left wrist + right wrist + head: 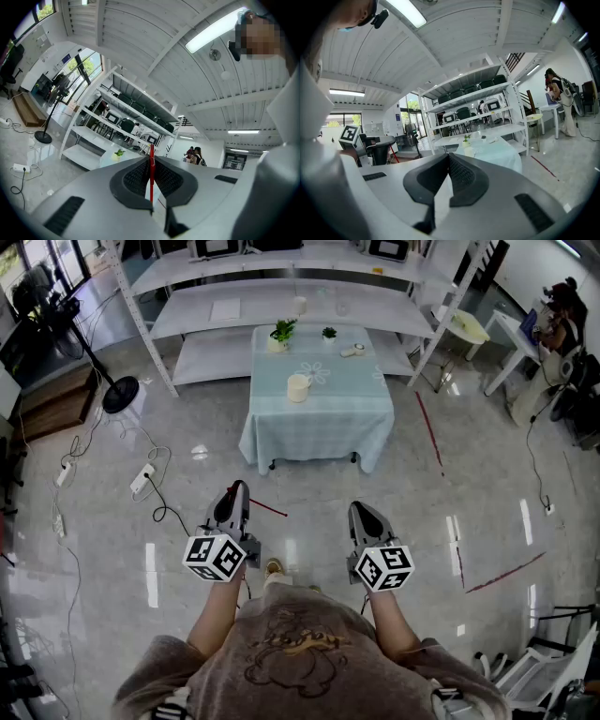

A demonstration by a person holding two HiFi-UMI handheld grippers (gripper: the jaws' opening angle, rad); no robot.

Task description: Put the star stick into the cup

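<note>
A thin red star stick (151, 174) stands pinched between the pads of my left gripper (151, 161), which is shut on it. In the head view the stick (269, 509) juts out to the right of the left gripper (238, 491). My right gripper (362, 514) is held beside it at the same height, shut with nothing in it (449, 157). The cream cup (298, 387) stands upright on a table with a pale green cloth (323, 423), well ahead of both grippers. The same cup (468, 151) shows small in the right gripper view.
Two small potted plants (281, 332) and a small white object sit at the table's far edge. White shelving (281, 306) runs behind it. A floor fan stand (120, 395), a power strip (142, 479) and cables lie to the left. Red tape lines (428, 432) mark the floor.
</note>
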